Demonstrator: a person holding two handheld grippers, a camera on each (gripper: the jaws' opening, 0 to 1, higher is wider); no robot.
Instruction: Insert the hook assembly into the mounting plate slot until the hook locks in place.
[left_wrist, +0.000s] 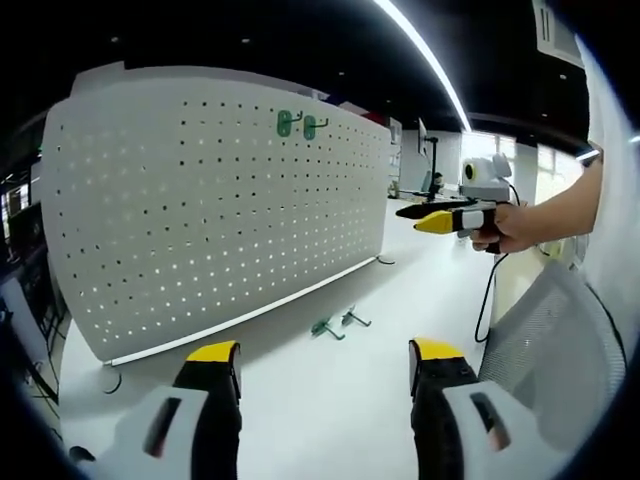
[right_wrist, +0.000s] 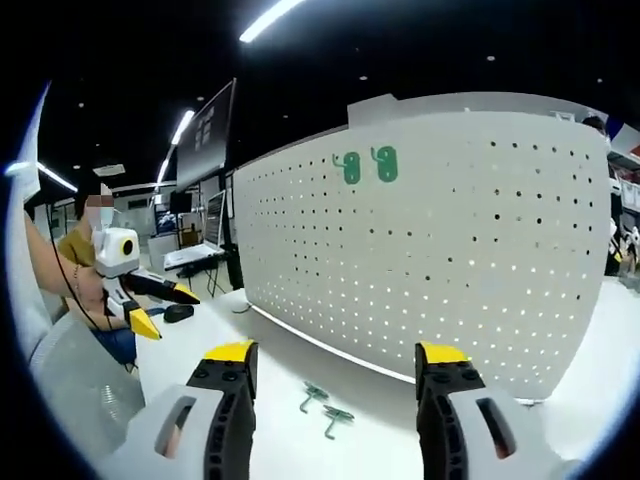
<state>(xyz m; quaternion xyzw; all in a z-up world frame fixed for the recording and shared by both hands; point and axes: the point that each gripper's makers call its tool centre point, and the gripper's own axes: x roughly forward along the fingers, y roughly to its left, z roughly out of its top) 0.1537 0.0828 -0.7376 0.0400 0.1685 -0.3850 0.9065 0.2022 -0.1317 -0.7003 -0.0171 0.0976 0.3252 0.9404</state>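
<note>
A white pegboard (left_wrist: 220, 200) (right_wrist: 440, 240) stands upright on the white table. Two green hooks (left_wrist: 300, 125) (right_wrist: 366, 166) hang near its top. Two more green hooks (left_wrist: 338, 324) (right_wrist: 326, 408) lie loose on the table in front of the board's foot. My left gripper (left_wrist: 325, 365) is open and empty, well short of the loose hooks. My right gripper (right_wrist: 335, 372) is likewise open and empty, held above the table short of the loose hooks. In the left gripper view the right gripper (left_wrist: 440, 216) shows at the right, held in a hand. The left gripper (right_wrist: 155, 305) shows at the left of the right gripper view.
The white table (left_wrist: 330, 400) (right_wrist: 280, 440) runs out in front of the pegboard. A grey mesh chair back (left_wrist: 560, 350) (right_wrist: 70, 390) stands near the table's edge. Desks with monitors (right_wrist: 205, 225) stand in the room behind.
</note>
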